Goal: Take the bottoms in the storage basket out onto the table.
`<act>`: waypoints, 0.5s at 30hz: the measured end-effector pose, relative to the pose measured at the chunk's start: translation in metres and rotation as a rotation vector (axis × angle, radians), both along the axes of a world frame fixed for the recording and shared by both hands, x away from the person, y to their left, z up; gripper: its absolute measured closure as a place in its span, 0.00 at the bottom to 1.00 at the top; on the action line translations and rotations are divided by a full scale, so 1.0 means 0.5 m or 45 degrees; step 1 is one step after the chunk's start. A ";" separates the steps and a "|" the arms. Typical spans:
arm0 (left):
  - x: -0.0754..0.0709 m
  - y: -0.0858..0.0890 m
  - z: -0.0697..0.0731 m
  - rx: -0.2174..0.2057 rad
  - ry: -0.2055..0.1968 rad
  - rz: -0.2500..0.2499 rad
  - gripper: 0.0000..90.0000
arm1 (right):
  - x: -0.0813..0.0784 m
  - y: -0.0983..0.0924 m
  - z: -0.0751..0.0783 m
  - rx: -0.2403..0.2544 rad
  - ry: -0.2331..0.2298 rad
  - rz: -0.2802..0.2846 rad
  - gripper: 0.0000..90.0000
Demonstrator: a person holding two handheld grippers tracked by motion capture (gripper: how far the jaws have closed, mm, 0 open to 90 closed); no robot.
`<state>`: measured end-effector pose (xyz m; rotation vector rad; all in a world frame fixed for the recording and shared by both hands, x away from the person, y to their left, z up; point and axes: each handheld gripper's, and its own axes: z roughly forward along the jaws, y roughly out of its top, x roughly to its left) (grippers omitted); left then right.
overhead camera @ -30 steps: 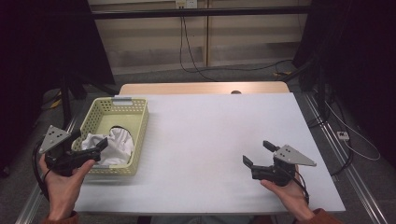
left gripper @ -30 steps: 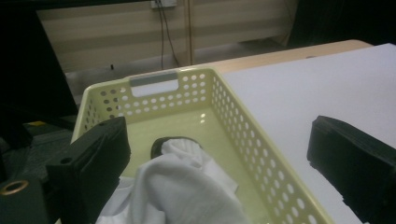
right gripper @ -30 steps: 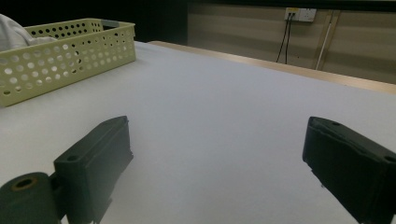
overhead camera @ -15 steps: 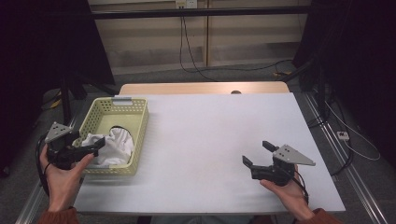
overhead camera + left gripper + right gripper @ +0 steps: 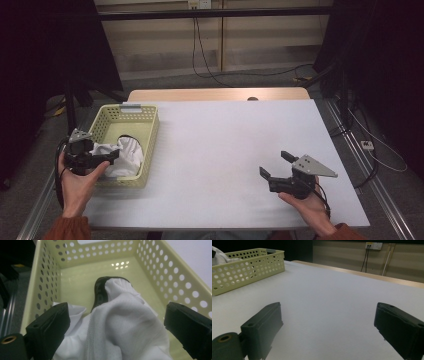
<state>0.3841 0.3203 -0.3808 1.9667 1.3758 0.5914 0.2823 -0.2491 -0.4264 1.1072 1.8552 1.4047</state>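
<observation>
Left gripper (image 5: 107, 156) spread wide over the white cloth (image 5: 125, 322) in the yellow basket (image 5: 112, 117), near-left on counter (image 5: 220, 150), jaws either side, not pinching. Right gripper (image 5: 276, 166) spread, hovering over bare counter near-right.

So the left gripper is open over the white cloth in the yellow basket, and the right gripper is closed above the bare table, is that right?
Not quite: the right gripper is open too. The right gripper view shows its two jaws standing wide apart over the bare table. The rest holds: the left gripper is open over the white cloth in the yellow basket.
</observation>
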 end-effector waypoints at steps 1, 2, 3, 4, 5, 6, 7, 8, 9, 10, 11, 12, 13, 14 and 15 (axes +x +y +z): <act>0.004 -0.002 -0.003 0.008 0.016 0.000 0.07 | 0.000 0.000 0.000 0.000 -0.001 0.002 0.08; 0.009 -0.004 -0.007 0.021 0.038 -0.011 0.07 | 0.000 0.000 0.000 0.000 -0.001 0.002 0.08; 0.014 -0.005 -0.011 0.032 0.058 -0.010 0.08 | 0.000 0.000 0.000 0.000 0.000 0.002 0.08; 0.018 -0.006 -0.015 0.033 0.086 -0.009 0.10 | 0.000 0.000 0.000 0.002 0.001 0.002 0.08; 0.023 -0.005 -0.019 0.020 0.113 -0.009 0.10 | 0.000 0.000 0.000 0.002 0.000 0.003 0.08; 0.026 -0.005 -0.022 0.019 0.132 -0.002 0.10 | 0.000 0.000 0.000 0.002 -0.001 0.002 0.08; 0.029 -0.005 -0.024 0.029 0.145 -0.002 0.10 | 0.000 0.000 0.000 0.003 0.000 0.002 0.08; 0.032 -0.006 -0.026 0.038 0.152 0.002 0.11 | 0.001 0.000 0.000 0.004 0.002 0.002 0.08; 0.034 -0.005 -0.028 0.040 0.164 0.008 0.12 | 0.001 0.000 0.000 0.005 0.003 0.001 0.08; 0.039 -0.005 -0.030 0.045 0.173 0.015 0.12 | 0.001 0.000 0.000 0.005 0.003 0.001 0.08; 0.046 -0.007 -0.031 0.050 0.204 0.020 0.12 | 0.001 0.000 0.000 0.005 0.003 0.000 0.08; 0.050 -0.007 -0.030 0.044 0.233 0.021 0.13 | 0.001 0.001 0.000 0.010 0.006 -0.005 0.08; 0.052 -0.006 -0.030 0.048 0.247 0.016 0.17 | 0.001 0.001 -0.001 0.008 0.008 -0.006 0.08; 0.053 -0.006 -0.031 0.055 0.254 0.023 0.17 | 0.002 0.001 -0.001 0.009 0.008 -0.004 0.08; 0.054 -0.006 -0.033 0.054 0.262 0.033 0.17 | 0.001 0.001 0.000 0.006 0.002 -0.004 0.08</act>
